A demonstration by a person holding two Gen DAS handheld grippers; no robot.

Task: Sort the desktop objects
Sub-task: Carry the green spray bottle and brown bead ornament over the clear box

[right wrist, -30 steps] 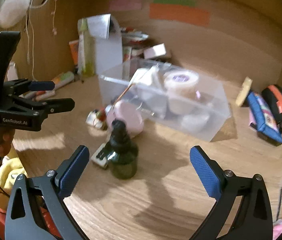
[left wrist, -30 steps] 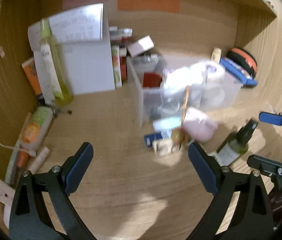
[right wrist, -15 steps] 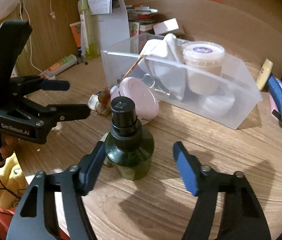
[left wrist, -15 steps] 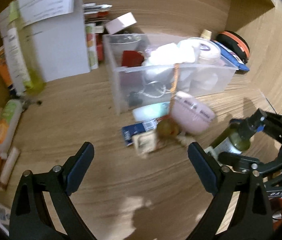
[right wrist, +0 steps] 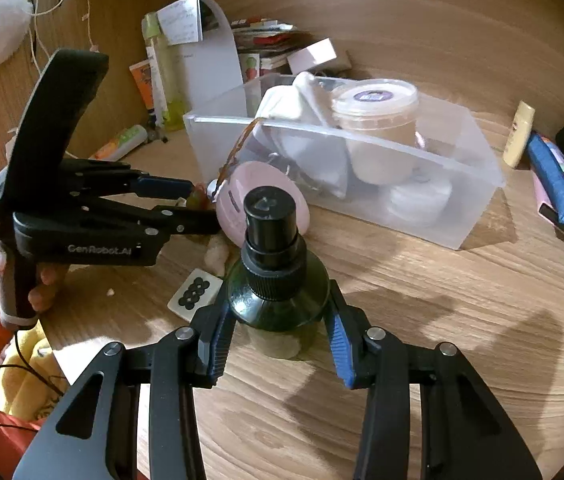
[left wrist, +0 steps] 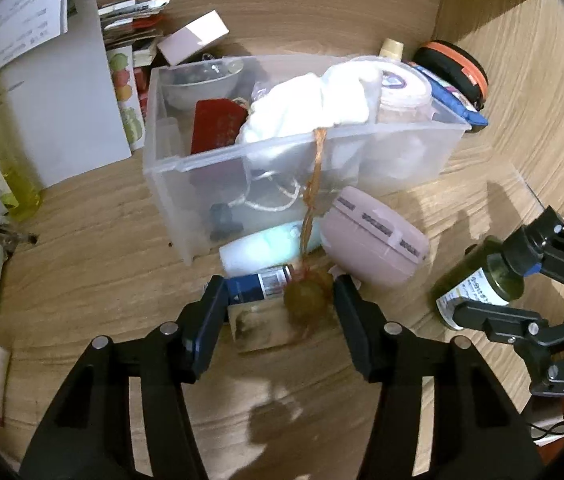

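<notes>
The wooden desk (right wrist: 462,320), pale and streaked with grain, carries a clear, frosted plastic bin (left wrist: 414,152) with straight walls and a flat rim, standing near its middle. Inside the bin lie a crumpled white cloth (left wrist: 302,108), a round tub (right wrist: 376,120) with a translucent lid, and a flat red card (left wrist: 213,124). A thin orange cord (left wrist: 316,184) hangs over the bin's front wall down to a small brown ball (left wrist: 306,298) on the desk. Just beside the bin's front leans a smooth, round pink case (left wrist: 374,240) with a matte shell, and a pale green tube (left wrist: 261,248) lies against the wall next to it. The right gripper (right wrist: 277,332) is closing on a dark green glass bottle (right wrist: 277,292), round-shouldered with a ribbed black cap, standing upright on the desk in front of the pink case; its blue ridged pads sit against the bottle's sides. The left gripper (left wrist: 277,300) is closing around the brown ball and a small glossy packet (left wrist: 257,324), which lie between its fingers with the right pad touching the ball; I cannot tell whether the left pad presses anything. A white tile (right wrist: 193,294) with black dots lies flat beside the bottle.
</notes>
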